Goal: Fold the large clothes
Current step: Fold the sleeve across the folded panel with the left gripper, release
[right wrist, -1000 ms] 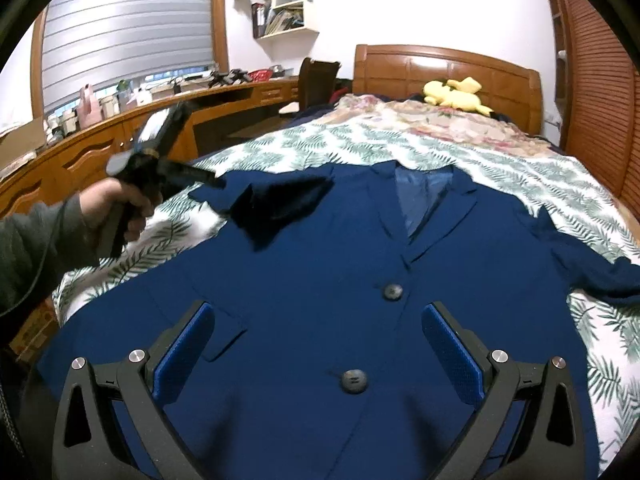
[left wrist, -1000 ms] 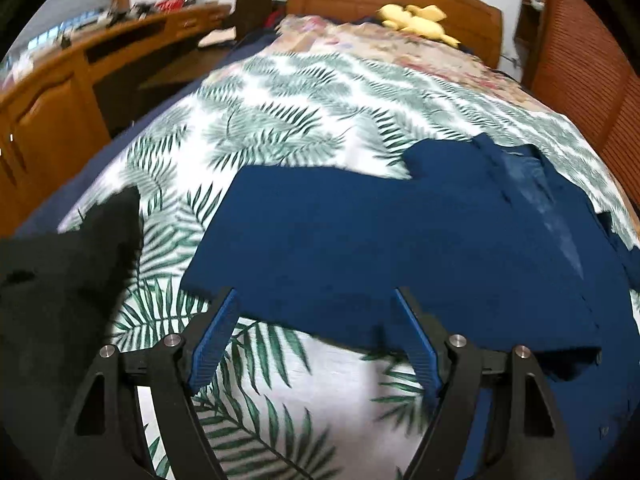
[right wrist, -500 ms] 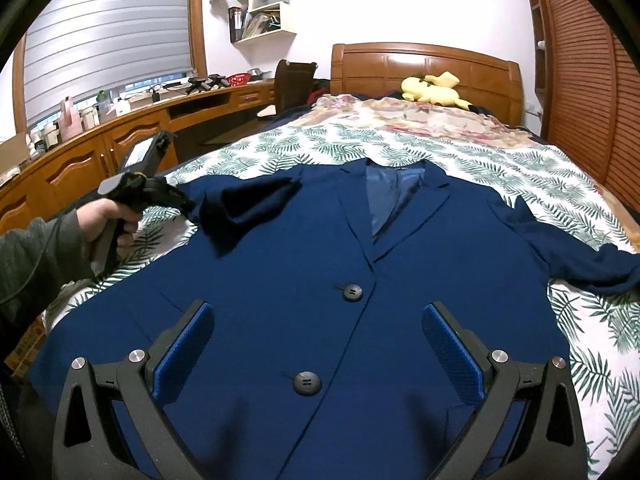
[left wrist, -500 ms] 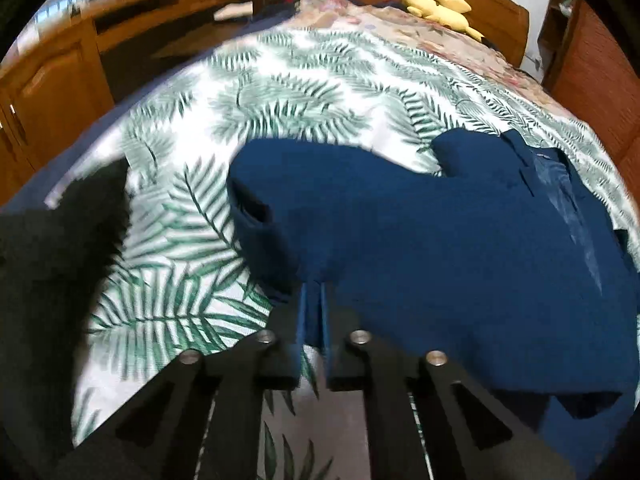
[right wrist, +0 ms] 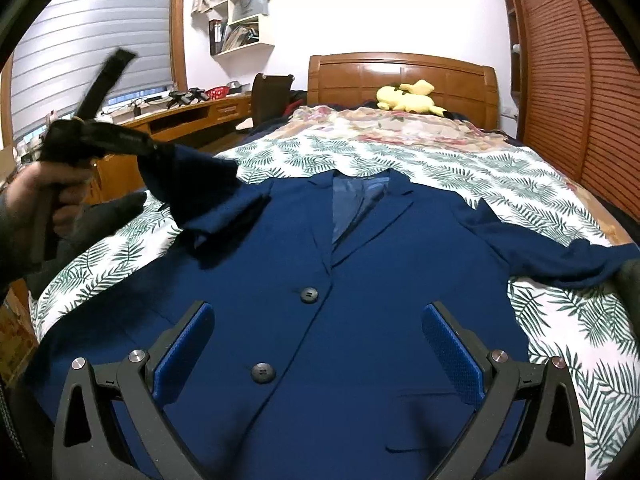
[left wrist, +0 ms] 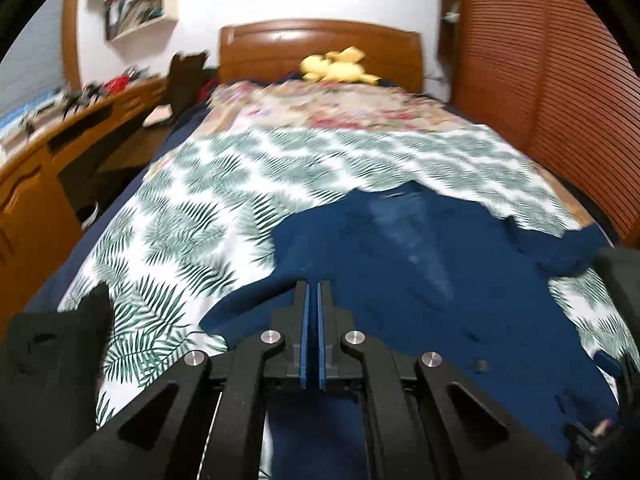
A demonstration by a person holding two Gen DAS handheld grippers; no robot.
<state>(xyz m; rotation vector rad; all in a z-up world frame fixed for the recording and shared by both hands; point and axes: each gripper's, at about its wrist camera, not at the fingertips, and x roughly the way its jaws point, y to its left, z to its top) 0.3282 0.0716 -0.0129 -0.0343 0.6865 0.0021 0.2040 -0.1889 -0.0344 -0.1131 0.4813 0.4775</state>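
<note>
**Left gripper pinching a jacket sleeve above the bed**

Filling most of both views is a bed [right wrist: 400, 168] with a wooden headboard [right wrist: 402, 74], covered by a white spread printed with green palm leaves [left wrist: 192, 216] and, nearer the headboard, a floral blanket [right wrist: 400, 128]. Running along the left wall is a wooden desk [right wrist: 188, 114] with clutter on top, a dark chair [right wrist: 272, 96] standing at its far end; louvred wooden doors [right wrist: 568, 80] are lining the right wall, and a white shelf unit [right wrist: 242, 20] is hanging above the desk.

Lying face up across the leafy spread is a navy jacket [right wrist: 360, 280] — collar toward the headboard, lapels open at the neck, two dark buttons [right wrist: 309, 294] showing down the front. Its far sleeve [right wrist: 560, 256] is stretching out toward the right edge of the bed.

The near sleeve [right wrist: 200, 184] is hanging in the air over the jacket's shoulder, gathered and drooping. The left gripper [left wrist: 313, 308] is holding it — its blue pads are pressed together with navy cloth caught at the tips, and in the right wrist view the person's left hand [right wrist: 52, 196] is gripping the tool's handle, raised above the left edge of the bed.

The right gripper [right wrist: 318, 344] is hovering low over the jacket's lower front, fingers [right wrist: 184, 348] spread wide and touching nothing, the lower button showing between them.

A yellow plush toy [right wrist: 408, 98] is resting against the headboard.
</note>
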